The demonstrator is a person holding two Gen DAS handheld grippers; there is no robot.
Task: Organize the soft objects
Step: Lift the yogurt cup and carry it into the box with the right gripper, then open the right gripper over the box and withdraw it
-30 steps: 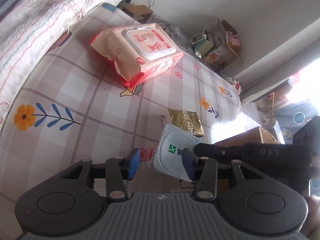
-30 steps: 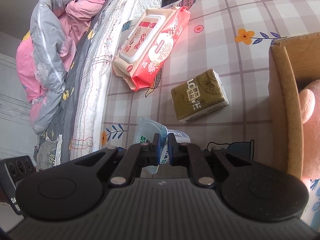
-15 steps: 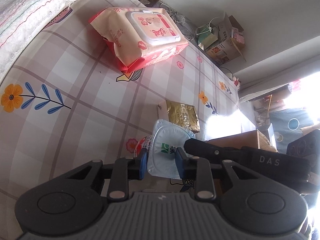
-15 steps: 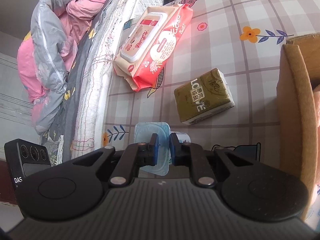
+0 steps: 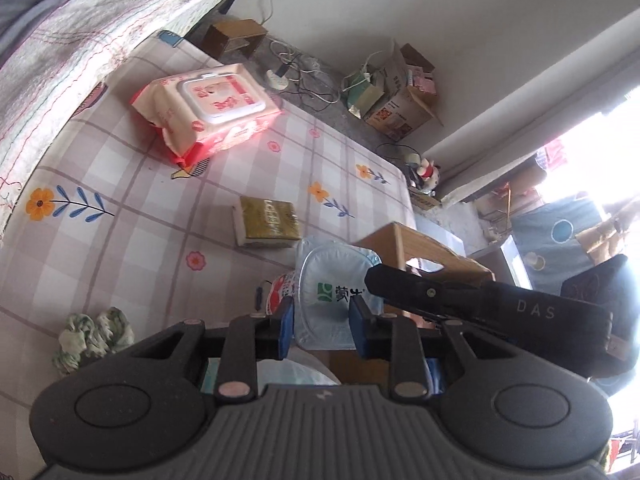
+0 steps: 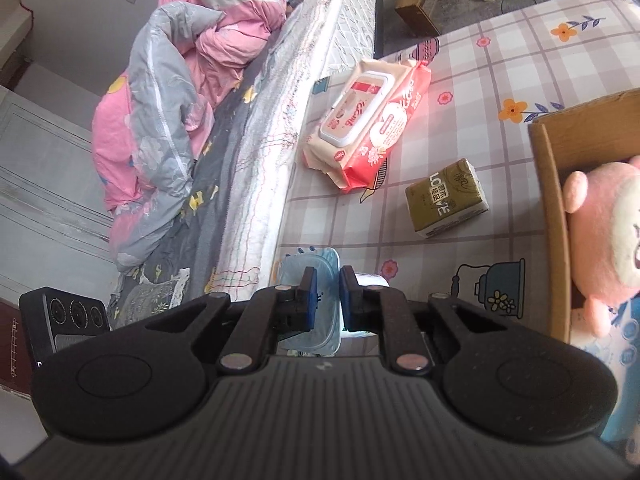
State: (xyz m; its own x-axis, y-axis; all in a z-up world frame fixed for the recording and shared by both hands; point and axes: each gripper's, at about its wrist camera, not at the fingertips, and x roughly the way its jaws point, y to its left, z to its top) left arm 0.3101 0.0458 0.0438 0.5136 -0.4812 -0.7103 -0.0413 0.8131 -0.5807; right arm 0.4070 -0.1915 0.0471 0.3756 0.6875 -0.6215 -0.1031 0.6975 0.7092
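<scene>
My left gripper [image 5: 322,320] and right gripper [image 6: 328,300] both pinch one pale-blue pouch [image 5: 332,288]. Beyond lie a gold "LOVE" tissue pack [image 6: 446,204] and a pink wipes pack [image 6: 372,120]; a cardboard box [image 6: 550,184] with a pink plush toy [image 6: 604,232] stands right.

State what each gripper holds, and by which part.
Both hold one yogurt cup: left gripper squeezes its foil-lidded rim sides; right gripper pinches the lid's edge.

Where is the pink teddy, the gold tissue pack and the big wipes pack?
pink teddy [image 6: 608,236], right wrist view, on its face, inside the cardboard box.
gold tissue pack [image 6: 446,204], right wrist view, on its printed top.
wipes pack [image 5: 218,98], left wrist view, on its white flip lid.
</scene>
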